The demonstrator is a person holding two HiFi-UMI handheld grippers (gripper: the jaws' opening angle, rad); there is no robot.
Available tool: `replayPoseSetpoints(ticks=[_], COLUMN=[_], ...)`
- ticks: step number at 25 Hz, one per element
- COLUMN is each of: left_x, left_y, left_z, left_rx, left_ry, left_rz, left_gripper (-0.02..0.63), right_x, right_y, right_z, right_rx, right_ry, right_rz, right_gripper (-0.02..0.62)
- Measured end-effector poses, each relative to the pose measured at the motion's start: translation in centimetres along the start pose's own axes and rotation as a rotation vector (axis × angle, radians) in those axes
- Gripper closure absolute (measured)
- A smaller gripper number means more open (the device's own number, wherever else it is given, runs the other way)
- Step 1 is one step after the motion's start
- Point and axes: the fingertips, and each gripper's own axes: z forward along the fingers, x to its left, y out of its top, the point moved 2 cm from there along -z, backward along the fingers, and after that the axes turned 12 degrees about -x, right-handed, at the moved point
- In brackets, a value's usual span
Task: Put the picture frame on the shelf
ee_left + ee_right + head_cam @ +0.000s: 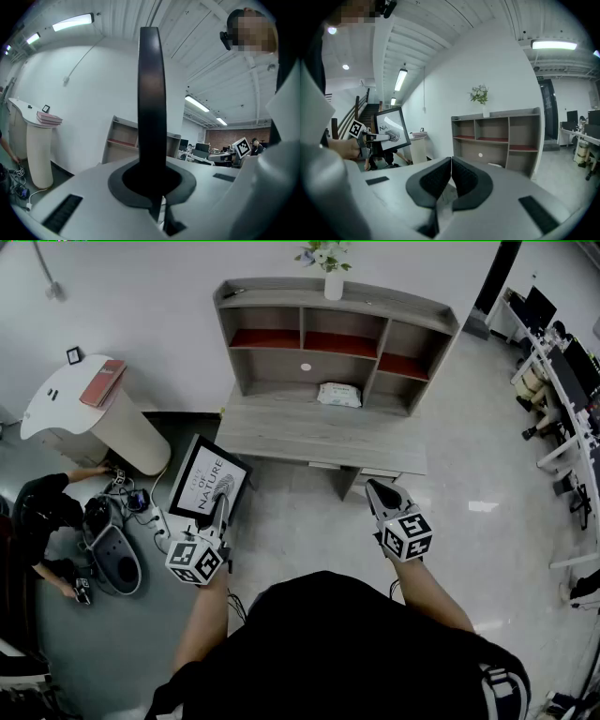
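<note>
The left claw is clamped on the picture frame's edge, holding it aloft left of the shelf, well apart; the right claw is closed, empty. Carrying it over and setting it down remain.

A vase sits on top of the shelf (a packet lies on the desk beneath). Left of it, a stand bears books; the picture frame is before both.
</note>
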Motion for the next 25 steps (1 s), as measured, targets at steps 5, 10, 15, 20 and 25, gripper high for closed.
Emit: replayPoseSetpoints(ticks=[5, 10, 15, 20, 25], left_x=[1.1, 2.3, 3.6, 5.1, 6.3], left_y=[0.6, 0.7, 0.8, 1.3, 1.7], left_z=[-0.5, -0.5, -0.4, -0.3, -0.4], left_rx=[-0.007, 0.002, 0.01, 0.011, 0.016], left_ry=[-0.003, -0.023, -0.046, -0.075, -0.101], left_rz=[-0.003, -0.004, -0.007, -0.01, -0.016], left_gripper=[0.577, 0.577, 0.577, 0.578, 0.577], right_x=[0.8, 1.1, 1.6, 3.0, 4.5], right_y=[-0.5, -0.8, -0.8, -0.9, -0.9], right_z=[0.4, 1.3, 2.3, 3.3, 4.1], right_rx=[0.02, 0.021, 0.012, 0.021, 0.025], right_ry=[-0.01, -0.044, -0.094, -0.112, -0.122], right_rz=[0.004, 0.019, 0.028, 0.021, 0.019], right_gripper=[0.58, 0.581, 0.581, 0.581, 0.581])
